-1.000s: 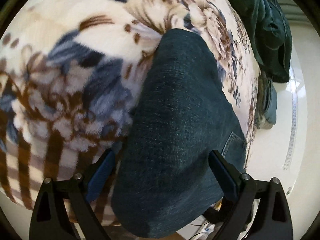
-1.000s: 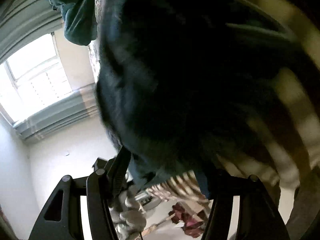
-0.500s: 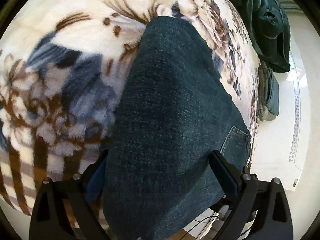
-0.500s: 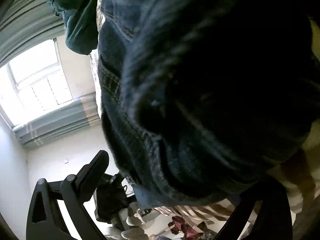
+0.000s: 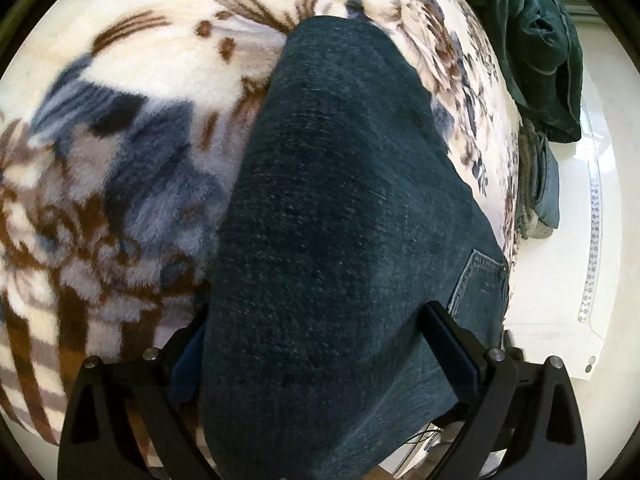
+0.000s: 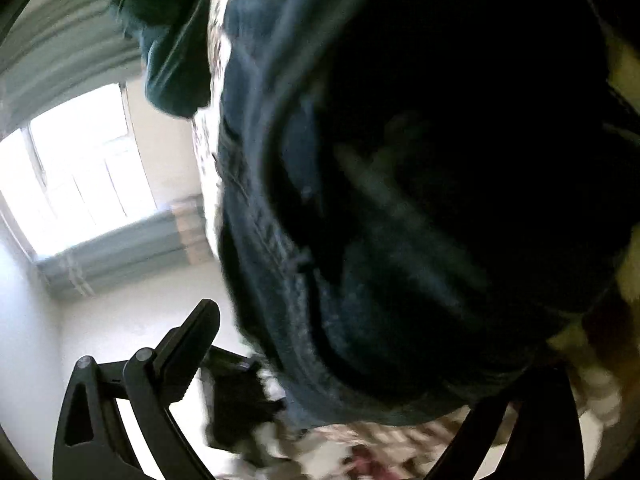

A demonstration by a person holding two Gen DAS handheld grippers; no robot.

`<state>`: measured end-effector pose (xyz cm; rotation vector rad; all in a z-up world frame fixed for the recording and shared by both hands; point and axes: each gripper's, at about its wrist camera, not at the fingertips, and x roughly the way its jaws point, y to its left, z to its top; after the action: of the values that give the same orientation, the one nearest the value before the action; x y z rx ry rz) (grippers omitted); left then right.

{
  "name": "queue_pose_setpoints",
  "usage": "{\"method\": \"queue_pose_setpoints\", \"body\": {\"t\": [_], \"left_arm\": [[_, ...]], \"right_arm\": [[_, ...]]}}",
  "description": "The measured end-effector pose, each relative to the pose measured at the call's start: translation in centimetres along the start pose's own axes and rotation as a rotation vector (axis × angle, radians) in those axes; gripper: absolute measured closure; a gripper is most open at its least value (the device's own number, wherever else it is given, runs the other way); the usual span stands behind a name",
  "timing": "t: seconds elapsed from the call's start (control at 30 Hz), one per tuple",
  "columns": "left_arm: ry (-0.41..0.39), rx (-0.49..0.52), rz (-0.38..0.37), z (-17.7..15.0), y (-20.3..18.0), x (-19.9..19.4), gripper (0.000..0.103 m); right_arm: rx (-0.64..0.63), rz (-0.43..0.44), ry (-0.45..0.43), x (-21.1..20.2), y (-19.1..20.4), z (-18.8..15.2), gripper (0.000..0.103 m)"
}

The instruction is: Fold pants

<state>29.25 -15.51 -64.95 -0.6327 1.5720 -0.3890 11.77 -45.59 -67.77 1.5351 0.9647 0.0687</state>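
Observation:
Dark blue denim pants (image 5: 340,208) lie lengthwise on a floral fleece blanket (image 5: 120,132), a back pocket (image 5: 480,280) at the right. My left gripper (image 5: 316,344) is open, its fingers standing either side of the near end of the pants, just above the cloth. In the right wrist view the pants (image 6: 400,200) fill the frame, very close and dark, with the waistband seam at the left. My right gripper (image 6: 360,360) is open, its left finger (image 6: 192,348) clear of the cloth and its right finger (image 6: 540,400) under the denim edge.
A dark green garment (image 5: 532,40) lies heaped at the far right of the bed, also in the right wrist view (image 6: 172,32). A grey-blue folded item (image 5: 544,192) sits at the bed's right edge. A bright window (image 6: 80,176) and white floor (image 5: 560,280) lie beyond.
My right gripper has opened and let go of the waistband, its left finger swinging out. My left gripper has moved forward over the pants, still open.

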Motion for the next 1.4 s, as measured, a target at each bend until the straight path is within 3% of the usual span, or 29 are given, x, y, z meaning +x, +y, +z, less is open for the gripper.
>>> {"method": "queue_pose_setpoints", "body": {"t": [0.1, 0.17, 0.2, 0.3, 0.4, 0.6, 0.77, 0.87, 1.0, 1.17, 1.27, 1.4], "left_arm": [[0.002, -0.005, -0.008, 0.0, 0.1, 0.0, 0.004], [-0.008, -0.013, -0.024, 0.0, 0.2, -0.2, 0.004], [-0.022, -0.006, -0.042, 0.0, 0.1, -0.3, 0.008], [-0.087, 0.052, 0.001, -0.8, -0.8, -1.5, 0.057], [-0.136, 0.096, 0.037, -1.7, -2.2, -2.6, 0.068], [-0.175, 0.136, 0.028, -2.5, -4.5, -5.8, 0.073], [-0.186, 0.127, -0.011, -2.0, -6.8, -11.2, 0.073], [-0.216, 0.129, -0.025, -0.2, -8.3, -15.0, 0.074], [-0.265, 0.136, -0.056, 4.6, -9.6, -19.0, 0.074], [-0.317, 0.131, -0.089, 15.2, -8.5, -24.0, 0.074], [-0.332, 0.125, -0.103, 22.9, -6.5, -26.2, 0.074], [-0.359, 0.136, -0.108, 32.9, -3.5, -27.7, 0.074]], "right_arm": [[0.004, -0.044, -0.024, 1.2, -0.6, -0.1, 0.013], [0.012, -0.065, -0.038, 1.3, -0.2, -0.6, 0.024], [0.014, -0.082, -0.045, 1.3, -0.1, -0.9, 0.036], [0.036, -0.103, -0.068, 1.3, 0.1, -1.7, 0.046], [0.005, -0.145, -0.108, 1.5, 1.9, -3.0, 0.052], [-0.058, -0.184, -0.133, 1.3, 6.0, -5.3, 0.059], [-0.069, -0.181, -0.108, -3.9, 9.8, -2.4, 0.06], [-0.088, -0.165, -0.096, -5.8, 14.6, -1.3, 0.06], [-0.15, -0.14, -0.102, -3.1, 22.0, -0.5, 0.06], [-0.2, -0.102, -0.123, 4.6, 30.0, 1.4, 0.06], [-0.217, -0.086, -0.139, 11.7, 34.3, 2.8, 0.06], [-0.235, -0.05, -0.144, 24.5, 38.6, 6.5, 0.06]]}}
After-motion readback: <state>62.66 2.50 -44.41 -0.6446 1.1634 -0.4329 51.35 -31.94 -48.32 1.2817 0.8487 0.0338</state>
